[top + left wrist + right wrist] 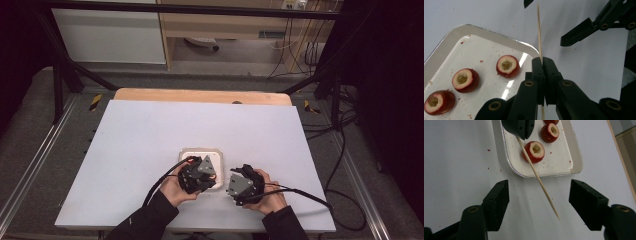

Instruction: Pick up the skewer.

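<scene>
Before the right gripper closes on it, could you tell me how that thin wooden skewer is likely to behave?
The skewer looks very thin and long, so probably light and easy to snap if bent. It juts straight out of the shut left gripper without sagging, so it seems fairly stiff. The right gripper stands open around its pointed end, where it might slip.

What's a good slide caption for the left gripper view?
Left hand-held gripper shut on a wooden skewer beside a white tray of three cored red fruits.
</scene>
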A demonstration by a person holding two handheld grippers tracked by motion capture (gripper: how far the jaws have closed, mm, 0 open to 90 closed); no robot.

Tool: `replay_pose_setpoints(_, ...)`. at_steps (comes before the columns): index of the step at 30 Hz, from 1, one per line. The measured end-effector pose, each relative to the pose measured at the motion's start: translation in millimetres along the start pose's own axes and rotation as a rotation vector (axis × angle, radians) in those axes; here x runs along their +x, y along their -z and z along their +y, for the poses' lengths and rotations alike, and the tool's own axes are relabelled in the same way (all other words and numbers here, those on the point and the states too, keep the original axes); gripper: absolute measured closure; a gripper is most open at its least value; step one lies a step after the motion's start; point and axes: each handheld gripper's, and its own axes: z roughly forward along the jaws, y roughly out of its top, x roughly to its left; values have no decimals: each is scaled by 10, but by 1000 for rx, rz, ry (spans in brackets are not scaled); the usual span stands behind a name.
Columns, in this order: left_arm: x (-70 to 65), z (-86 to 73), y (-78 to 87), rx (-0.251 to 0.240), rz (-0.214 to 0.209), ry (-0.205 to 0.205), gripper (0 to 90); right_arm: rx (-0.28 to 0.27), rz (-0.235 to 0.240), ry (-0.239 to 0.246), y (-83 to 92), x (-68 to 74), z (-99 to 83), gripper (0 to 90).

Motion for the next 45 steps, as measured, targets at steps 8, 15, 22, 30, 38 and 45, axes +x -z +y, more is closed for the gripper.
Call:
replay_pose_setpoints(8,-44,81,-58,4,-11,-7,883,5,-3,133,10,33,-18,493)
replay_pose_setpoints(15,-86,132,-113,23,-24,-27,883,14,0,218,-14,62,-30,626)
replay_pose_setpoints(22,-107,150,-150,35,-32,-33,884,37,21,263,-31,105,-42,765)
replay_pose_setpoints(30,-124,153,-169,38,-40,-43,883,62,34,318,-64,120,-55,860)
replay_pose_setpoints(38,-117,150,-171,34,-48,-36,883,66,30,353,-57,127,-52,889)
replay_pose_setpoints(45,-39,132,-121,88,-62,-13,789,95,13,390,-31,127,-43,890)
